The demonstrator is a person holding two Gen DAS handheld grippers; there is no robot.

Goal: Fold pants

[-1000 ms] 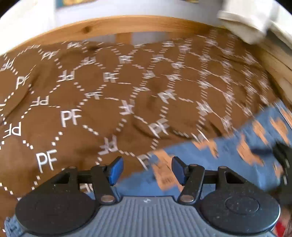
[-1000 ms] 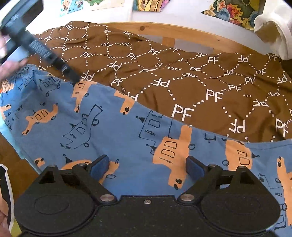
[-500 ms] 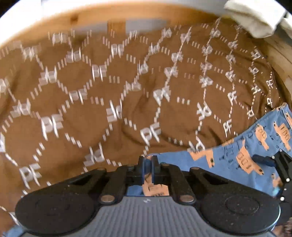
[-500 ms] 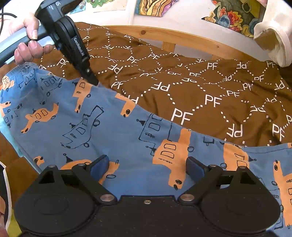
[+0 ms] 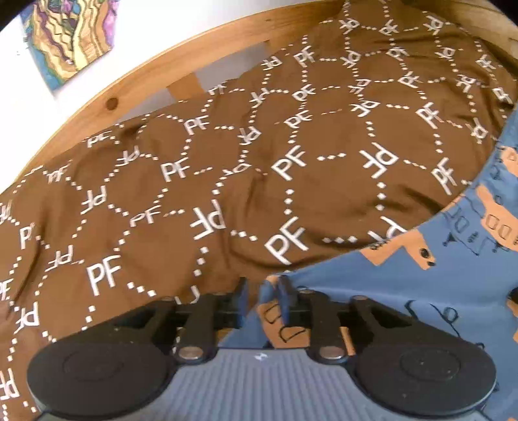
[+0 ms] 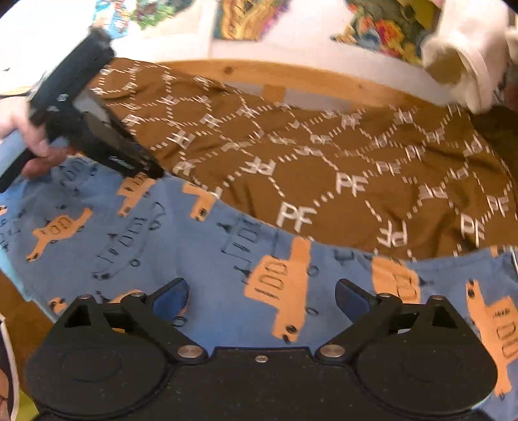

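Note:
The blue pants [image 6: 207,246] with orange vehicle prints lie spread across the brown PF-patterned bedspread [image 6: 323,155]. In the left wrist view my left gripper [image 5: 264,299] is shut on a corner of the pants [image 5: 437,278] at their far edge. The same gripper shows in the right wrist view [image 6: 152,170], its tips on the pants' upper left edge, held by a hand. My right gripper [image 6: 260,294] is open, its blue-padded fingers [image 6: 171,296] spread just above the middle of the pants and holding nothing.
A wooden bed frame [image 6: 291,77] runs behind the bedspread [image 5: 226,181]. A white cloth [image 6: 469,64] lies at the far right corner. Colourful pictures [image 6: 249,16] hang on the white wall behind.
My left gripper closed on the pants' corner and has swung with it. My right gripper stayed open over the pants.

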